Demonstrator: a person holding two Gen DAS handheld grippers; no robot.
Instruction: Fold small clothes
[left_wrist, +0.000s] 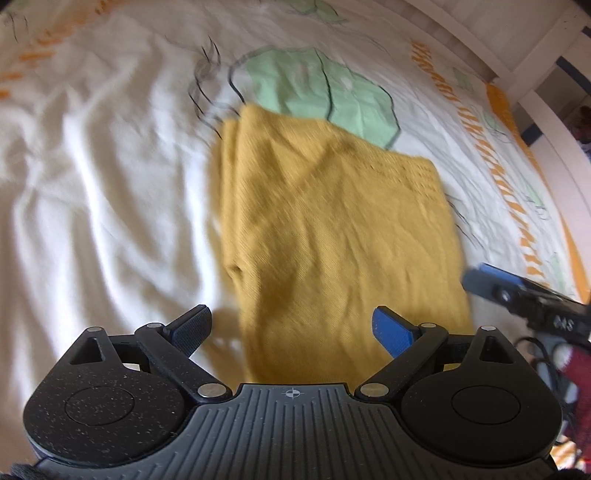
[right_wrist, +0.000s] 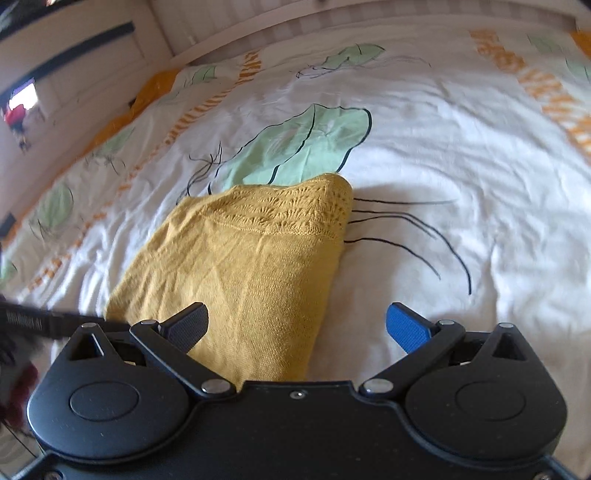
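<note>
A mustard-yellow knit garment (left_wrist: 332, 229) lies folded into a rough rectangle on the white bed cover (left_wrist: 92, 184). It also shows in the right wrist view (right_wrist: 251, 266), with a lacy band at its far end. My left gripper (left_wrist: 291, 328) is open and empty, just above the garment's near edge. My right gripper (right_wrist: 297, 325) is open and empty over the garment's near right corner. The right gripper's fingers (left_wrist: 491, 282) show at the right edge of the left wrist view, beside the garment. The left gripper shows as a dark bar (right_wrist: 44, 319) at the left of the right wrist view.
The bed cover (right_wrist: 461, 166) is wrinkled, printed with green leaves (right_wrist: 303, 147) and orange stripes. A white bed frame (left_wrist: 535, 55) runs along the far side. Dark red fabric (left_wrist: 580, 373) lies at the lower right of the left wrist view.
</note>
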